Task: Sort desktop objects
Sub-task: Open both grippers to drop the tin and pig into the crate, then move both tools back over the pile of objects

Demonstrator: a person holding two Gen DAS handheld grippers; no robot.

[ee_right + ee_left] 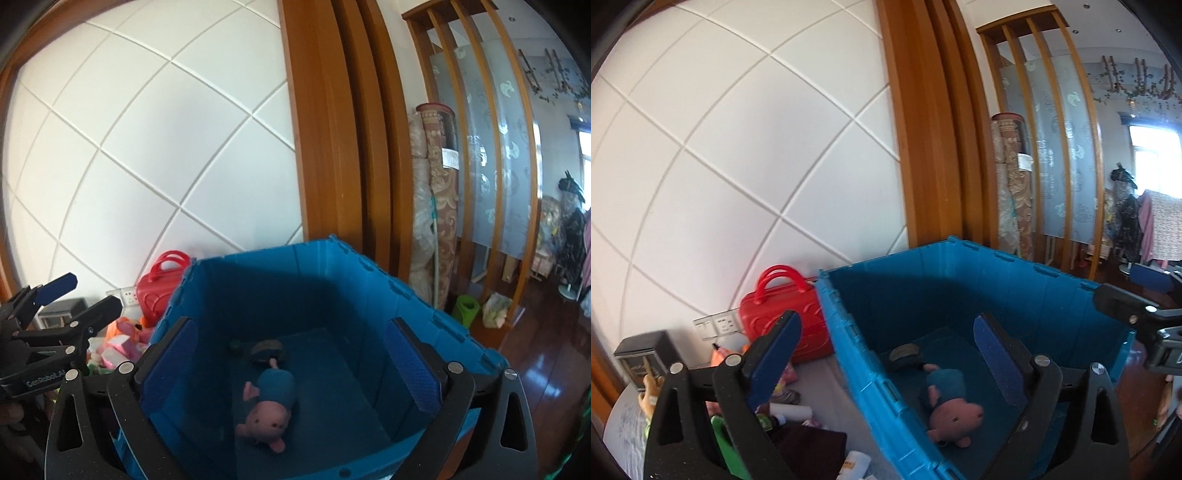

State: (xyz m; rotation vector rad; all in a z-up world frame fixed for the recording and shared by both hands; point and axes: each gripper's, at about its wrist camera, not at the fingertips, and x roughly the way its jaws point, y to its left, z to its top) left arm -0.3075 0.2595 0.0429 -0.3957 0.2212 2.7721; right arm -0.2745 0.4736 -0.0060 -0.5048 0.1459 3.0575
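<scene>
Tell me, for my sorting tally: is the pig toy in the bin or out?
In: the pig toy lies on the floor of the bin.

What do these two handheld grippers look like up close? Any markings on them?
Both the left gripper and the right gripper have black frames with cut-out openings, silver round bolts and flat fingers faced with textured dark blue pads. White lettering runs along the left gripper's side in the right wrist view.

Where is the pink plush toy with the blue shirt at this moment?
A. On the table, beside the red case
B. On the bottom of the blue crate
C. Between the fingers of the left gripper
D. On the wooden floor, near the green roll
B: the pink plush toy lies on the floor of the blue crate, and both the left gripper and the right gripper stand open and empty above it.
</scene>
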